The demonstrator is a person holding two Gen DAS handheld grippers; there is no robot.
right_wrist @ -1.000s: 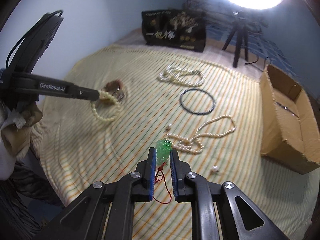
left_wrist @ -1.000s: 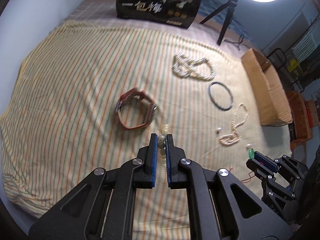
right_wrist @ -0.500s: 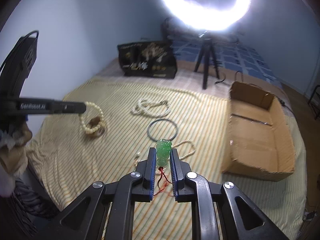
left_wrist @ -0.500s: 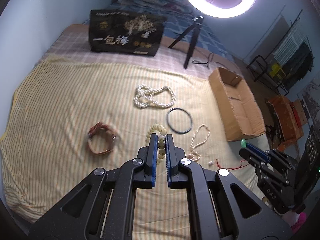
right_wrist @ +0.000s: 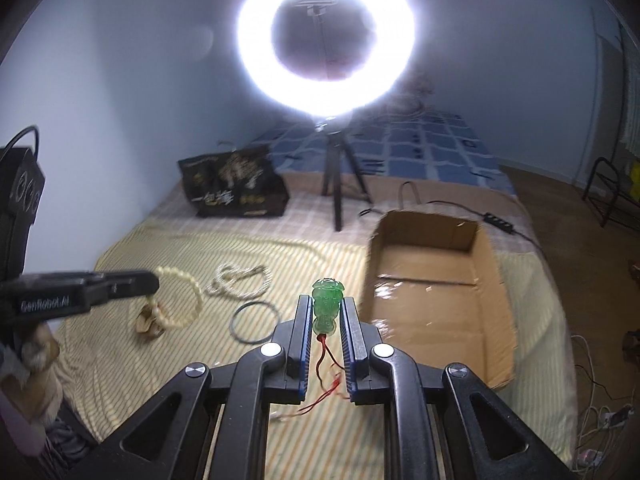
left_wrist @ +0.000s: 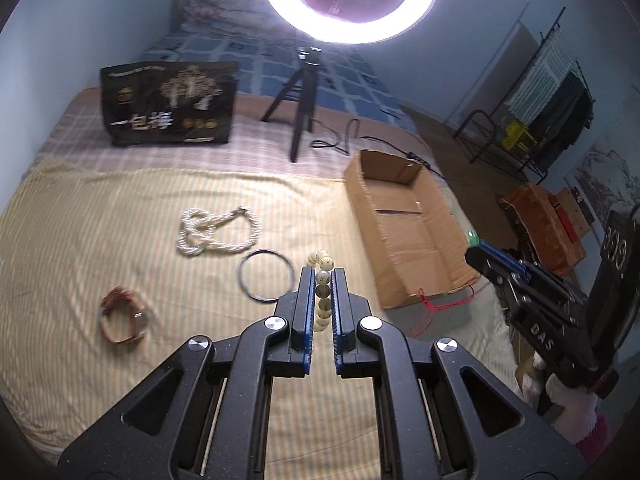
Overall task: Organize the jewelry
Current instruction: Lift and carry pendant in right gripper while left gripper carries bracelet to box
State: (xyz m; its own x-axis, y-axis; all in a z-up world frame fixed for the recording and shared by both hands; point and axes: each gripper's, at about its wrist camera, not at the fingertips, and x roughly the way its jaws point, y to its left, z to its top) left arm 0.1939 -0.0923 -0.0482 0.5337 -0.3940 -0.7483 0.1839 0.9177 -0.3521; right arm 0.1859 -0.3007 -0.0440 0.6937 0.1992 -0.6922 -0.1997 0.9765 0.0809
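My left gripper [left_wrist: 322, 276] is shut on a cream bead bracelet [left_wrist: 322, 280] and holds it in the air above the striped cloth, left of the open cardboard box [left_wrist: 408, 236]. The bracelet also hangs from it in the right wrist view [right_wrist: 180, 300]. My right gripper [right_wrist: 327, 304] is shut on a green carved pendant [right_wrist: 327, 308] with a red cord [right_wrist: 326, 364] trailing down, lifted near the box [right_wrist: 432, 300]. On the cloth lie a white pearl necklace [left_wrist: 218, 232], a black ring bangle [left_wrist: 264, 274] and a brown leather bracelet [left_wrist: 122, 314].
A ring light on a tripod [left_wrist: 300, 112] stands at the back of the bed beside a black printed bag [left_wrist: 170, 102]. A black cable [right_wrist: 472, 208] runs behind the box. The bed edge drops off to the right, with floor and racks beyond.
Both grippers have risen and tilted up, each carrying its piece away from the cloth and toward the cardboard box. The ring light now fills the upper views.
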